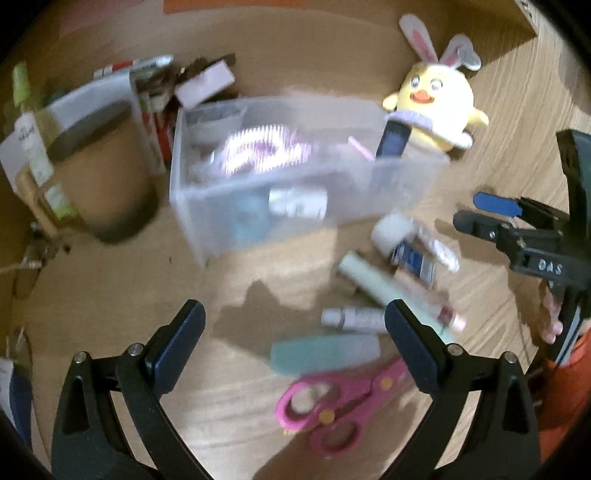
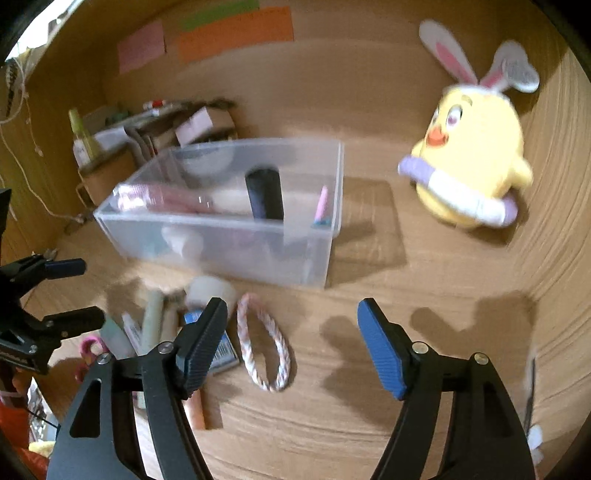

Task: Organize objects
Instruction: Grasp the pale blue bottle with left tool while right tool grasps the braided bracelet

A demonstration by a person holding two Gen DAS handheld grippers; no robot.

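A clear plastic bin [image 1: 236,221] [image 2: 229,243] on the wooden table holds a pink comb, a dark tube [image 2: 264,194] and other items. Loose items lie in front of it: pink scissors [image 1: 325,410], a teal bottle [image 1: 325,354], a small white bottle [image 1: 352,317], a pale green tube [image 1: 376,284], a blue box [image 1: 412,258] and a pink-white rope ring [image 2: 262,341]. My left gripper [image 1: 295,332] is open and empty, above the table left of the pile. My right gripper [image 2: 291,332] is open and empty above the rope ring; it also shows in the left wrist view [image 1: 476,210].
A yellow plush chick with bunny ears [image 1: 439,103] [image 2: 476,158] sits right of the bin. A grey shelf with bottles and boxes [image 1: 92,118] stands at the back left. Coloured paper sheets [image 2: 236,33] hang on the back wall.
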